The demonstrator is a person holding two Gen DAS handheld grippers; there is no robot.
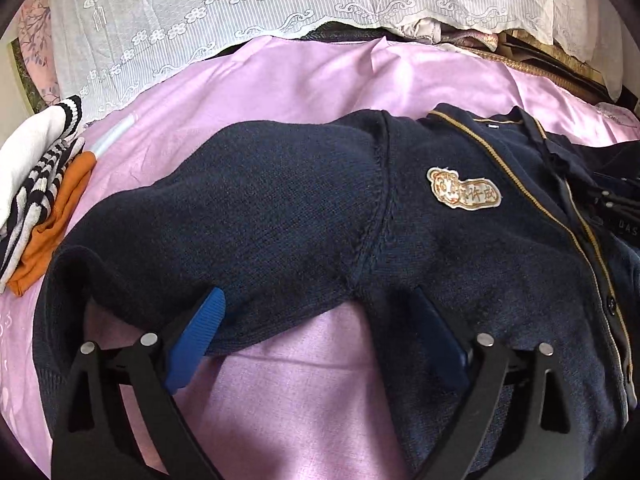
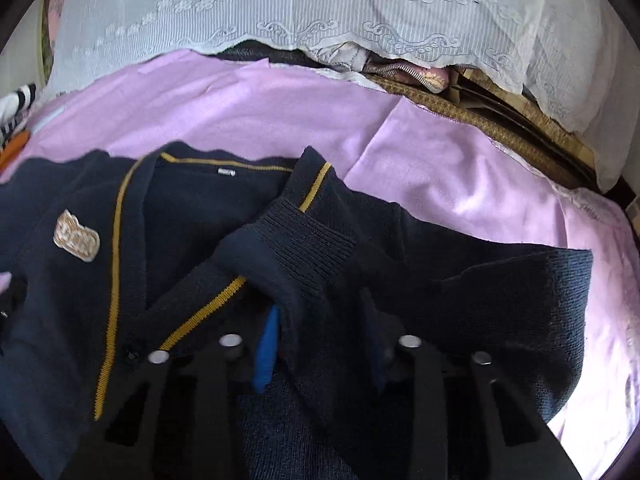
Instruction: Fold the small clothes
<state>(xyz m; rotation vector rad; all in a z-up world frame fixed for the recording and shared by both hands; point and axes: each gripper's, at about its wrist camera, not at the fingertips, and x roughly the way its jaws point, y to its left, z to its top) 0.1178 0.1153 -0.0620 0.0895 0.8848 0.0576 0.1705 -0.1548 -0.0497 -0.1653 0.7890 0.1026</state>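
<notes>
- Furthest left of the navy cardigan (image 1: 304,200), we saw a small pile of clothes (image 1: 36,196), white, striped and orange, resting on the pink sheet (image 1: 280,80) and just beside the cardigan's left sleeve (image 1: 224,208).
- That sleeve lay spread sideways from the cardigan's body, its cuff end hanging nearest the left gripper (image 1: 316,344).
- We found the left gripper's jaws spread wide, one blue pad (image 1: 196,344) touching the sleeve's lower edge and the other against the cardigan's body; bare pink sheet showed between them, and they pinched nothing.
- On the cardigan's chest sat a beige embroidered patch (image 1: 464,188), left of the gold-trimmed front edge (image 1: 576,240) with its dark buttons.
- The cardigan itself lay face up in the middle of the pink sheet, neckline towards the white lace cloth (image 2: 320,12) at the far side.
- Right of the neckline, the cardigan's right sleeve (image 2: 460,272) was folded across its front, with the ribbed cuff (image 2: 296,248) over the gold trim.
- We saw the right gripper (image 2: 320,344) with its jaws narrowed and the cuff fabric between them, one blue pad (image 2: 266,352) against the knit; it appeared to grip the cuff.
</notes>
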